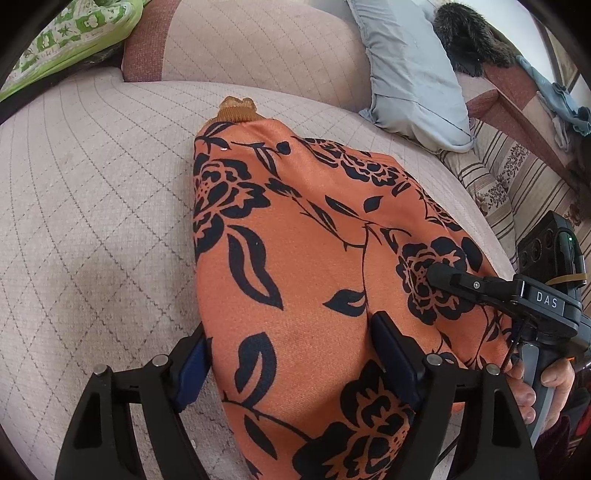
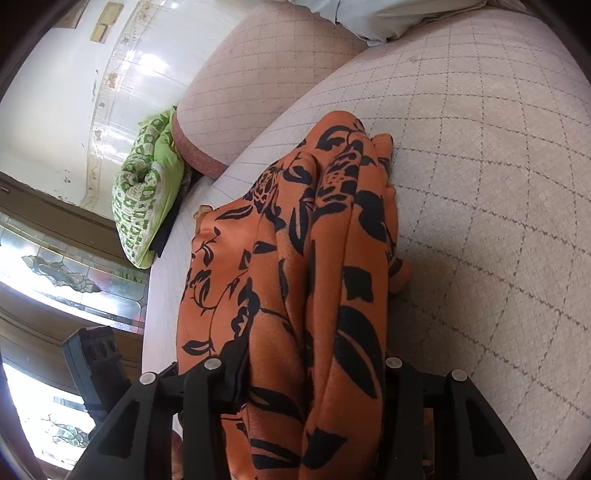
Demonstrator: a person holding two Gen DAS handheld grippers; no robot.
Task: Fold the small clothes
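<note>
An orange garment point(image 1: 295, 258) with a black flower print lies on the quilted beige sofa seat point(image 1: 92, 203), a tan ribbed cuff point(image 1: 236, 109) at its far end. My left gripper point(image 1: 291, 354) is open, its blue-padded fingers point(image 1: 395, 354) standing wide on either side of the cloth's near end. My right gripper point(image 1: 439, 275) comes in from the right, its tip resting on the cloth. In the right wrist view the garment point(image 2: 295, 277) is bunched in folds between the right gripper's point(image 2: 314, 373) fingers; its fingertips are hidden by cloth.
A grey pillow point(image 1: 410, 74) leans on the sofa back at the right, a dark furry item point(image 1: 469, 37) behind it. A green patterned cloth point(image 1: 74, 33) lies at the far left, seen too in the right wrist view point(image 2: 147, 184). A striped cushion point(image 1: 498, 184) is at the right.
</note>
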